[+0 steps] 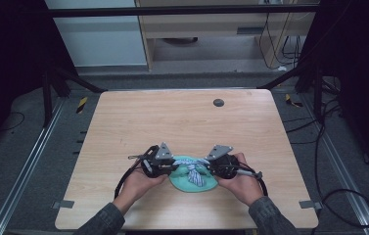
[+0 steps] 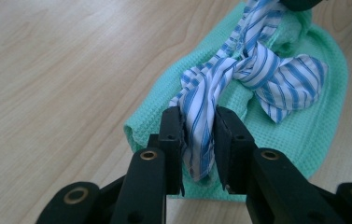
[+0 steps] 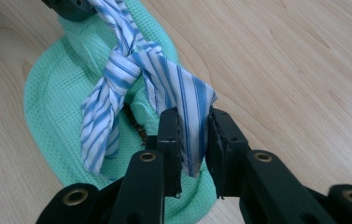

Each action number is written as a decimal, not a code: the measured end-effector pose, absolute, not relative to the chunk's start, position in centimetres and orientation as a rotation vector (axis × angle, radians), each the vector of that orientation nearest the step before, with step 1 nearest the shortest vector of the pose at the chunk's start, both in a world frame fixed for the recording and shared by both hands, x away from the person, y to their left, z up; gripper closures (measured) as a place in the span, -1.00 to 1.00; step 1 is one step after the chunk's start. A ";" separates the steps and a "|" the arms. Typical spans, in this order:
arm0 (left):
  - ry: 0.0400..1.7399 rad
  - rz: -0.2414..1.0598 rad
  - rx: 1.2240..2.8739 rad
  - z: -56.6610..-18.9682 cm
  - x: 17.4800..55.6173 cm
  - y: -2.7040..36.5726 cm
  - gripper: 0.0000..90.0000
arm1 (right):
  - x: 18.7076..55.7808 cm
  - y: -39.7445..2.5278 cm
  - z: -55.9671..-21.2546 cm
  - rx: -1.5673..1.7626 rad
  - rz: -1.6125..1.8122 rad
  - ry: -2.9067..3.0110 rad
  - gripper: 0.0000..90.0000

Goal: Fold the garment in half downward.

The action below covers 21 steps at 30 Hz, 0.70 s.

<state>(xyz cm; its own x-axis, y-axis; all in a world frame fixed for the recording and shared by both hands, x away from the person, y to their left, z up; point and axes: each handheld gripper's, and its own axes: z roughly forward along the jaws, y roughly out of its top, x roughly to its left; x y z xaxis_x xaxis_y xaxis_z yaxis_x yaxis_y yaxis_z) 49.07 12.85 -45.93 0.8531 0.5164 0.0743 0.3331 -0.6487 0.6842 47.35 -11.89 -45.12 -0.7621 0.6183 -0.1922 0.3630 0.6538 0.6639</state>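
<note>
1. High view: we see the left tool (image 1: 171, 165) and the right tool (image 1: 210, 166) facing each other low on the wooden counter (image 1: 182, 122), each held in a hand. Between them lies a green cloth (image 1: 182, 182), flat on the counter near its front edge. A blue-and-white striped strip (image 1: 195, 169) runs across the top of the cloth from one tool to the other, with a knot near the middle. A small dark disc (image 1: 218, 103) sits well apart, toward the far edge.

2. Left gripper view: we note the left tool (image 2: 200, 135) closed narrow on one end of the striped strip (image 2: 239, 74); the fabric is pinched between the two black jaws and hangs a little below them. The knot sits beyond the jaws, over the green cloth (image 2: 304, 130).

3. Right gripper view: we note the right tool (image 3: 193, 135) closed narrow on the other end of the striped strip (image 3: 131, 65), fabric pressed between the jaws. The green cloth (image 3: 47, 107) lies beneath, touching the counter (image 3: 281, 60). A loose tail of the strip hangs to the left of the jaws.
</note>
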 end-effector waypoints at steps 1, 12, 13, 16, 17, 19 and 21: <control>0.610 0.338 2.335 -46.0 49.0 12.9 0.63 | 47.2 -11.9 -45.2 0.771 0.868 2.472 0.66; 0.623 0.304 2.338 -46.9 48.0 13.0 0.39 | 46.0 -11.9 -45.3 0.749 0.873 2.484 0.70; 0.616 0.300 2.344 -46.9 47.9 13.1 0.39 | 45.9 -11.9 -45.3 0.747 0.875 2.486 0.70; 0.622 0.287 2.354 -47.3 47.8 13.0 0.42 | 45.5 -12.0 -45.5 0.747 0.881 2.488 0.68; 0.620 0.282 2.356 -47.4 47.8 13.0 0.37 | 45.4 -12.0 -45.5 0.751 0.885 2.487 0.68; 0.608 0.277 2.362 -47.6 47.6 12.9 0.34 | 45.1 -12.0 -45.7 0.746 0.885 2.492 0.70; 0.594 0.288 2.370 -47.8 47.3 12.9 0.37 | 44.9 -12.1 -45.9 0.742 0.884 2.495 0.71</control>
